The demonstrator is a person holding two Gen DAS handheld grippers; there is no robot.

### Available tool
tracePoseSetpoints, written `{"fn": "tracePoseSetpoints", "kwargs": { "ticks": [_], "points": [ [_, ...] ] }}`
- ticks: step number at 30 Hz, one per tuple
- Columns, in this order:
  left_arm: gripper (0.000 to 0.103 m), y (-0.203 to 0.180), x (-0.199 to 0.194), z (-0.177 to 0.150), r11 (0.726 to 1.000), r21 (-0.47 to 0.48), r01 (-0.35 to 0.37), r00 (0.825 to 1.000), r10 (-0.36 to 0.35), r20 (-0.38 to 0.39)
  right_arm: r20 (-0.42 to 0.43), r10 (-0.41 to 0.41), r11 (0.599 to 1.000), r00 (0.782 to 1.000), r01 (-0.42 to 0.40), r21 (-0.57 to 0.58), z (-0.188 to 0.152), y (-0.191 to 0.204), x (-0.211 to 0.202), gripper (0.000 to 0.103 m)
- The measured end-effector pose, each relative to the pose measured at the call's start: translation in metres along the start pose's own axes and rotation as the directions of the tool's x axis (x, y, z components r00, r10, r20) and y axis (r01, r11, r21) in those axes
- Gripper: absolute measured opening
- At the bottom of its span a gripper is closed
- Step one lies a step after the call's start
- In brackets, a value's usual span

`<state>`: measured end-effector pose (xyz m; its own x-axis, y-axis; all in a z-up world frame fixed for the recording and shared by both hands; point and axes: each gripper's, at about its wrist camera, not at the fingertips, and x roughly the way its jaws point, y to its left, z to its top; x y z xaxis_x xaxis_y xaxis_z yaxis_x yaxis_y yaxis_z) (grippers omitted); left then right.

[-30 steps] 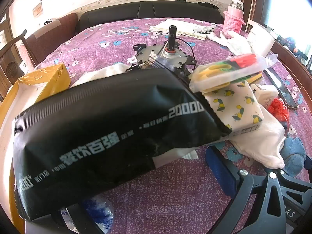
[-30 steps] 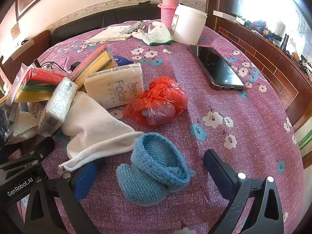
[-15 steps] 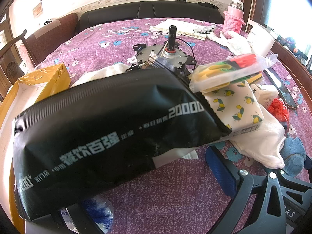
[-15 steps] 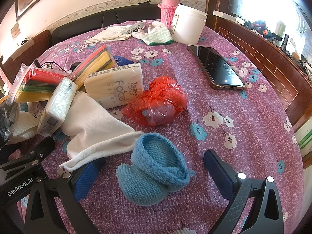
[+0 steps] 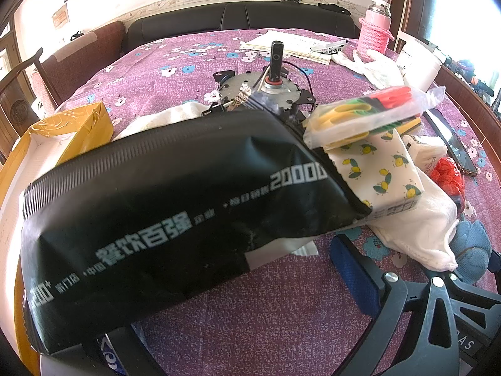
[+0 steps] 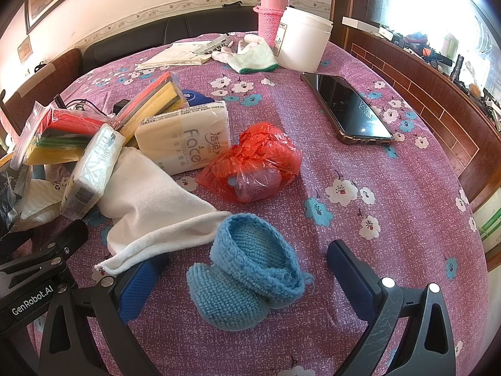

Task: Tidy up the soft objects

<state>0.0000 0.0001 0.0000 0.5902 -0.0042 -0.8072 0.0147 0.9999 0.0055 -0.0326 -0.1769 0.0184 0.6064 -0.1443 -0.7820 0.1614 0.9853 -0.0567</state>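
Note:
A blue knitted bootie [image 6: 247, 279] lies on the purple flowered cloth between the open fingers of my right gripper [image 6: 247, 282], untouched. Beside it lie a white cloth [image 6: 150, 213], a red plastic bag [image 6: 253, 166], a tissue pack [image 6: 184, 147] and bagged sponges [image 6: 59, 138]. In the left wrist view a large black printed bag [image 5: 162, 216] lies over the left finger of my left gripper [image 5: 238, 300], whose jaws stand wide apart. A lemon-print tissue pack [image 5: 382, 169] and the sponges [image 5: 369, 116] sit at the bag's right end.
A phone [image 6: 347, 109], white tub [image 6: 300, 44], pink flask [image 6: 271, 9], glove [image 6: 250, 56] and papers [image 6: 178, 56] lie at the far side. A metal motor [image 5: 266, 91] and yellow box [image 5: 72, 128] sit behind the black bag. The table edge runs along the right.

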Motion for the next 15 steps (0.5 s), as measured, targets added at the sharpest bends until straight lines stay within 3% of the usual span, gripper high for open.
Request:
{"fn": "tracePoseSetpoints", "kwargs": {
  "ticks": [15],
  "points": [
    [0.103, 0.0001, 0.0, 0.0, 1.0, -0.001, -0.001, 1.0, 0.001, 0.0, 0.0, 0.0, 1.0, 1.0, 0.0, 0.0, 0.0023, 0.0023, -0.0022, 0.102]
  ]
}}
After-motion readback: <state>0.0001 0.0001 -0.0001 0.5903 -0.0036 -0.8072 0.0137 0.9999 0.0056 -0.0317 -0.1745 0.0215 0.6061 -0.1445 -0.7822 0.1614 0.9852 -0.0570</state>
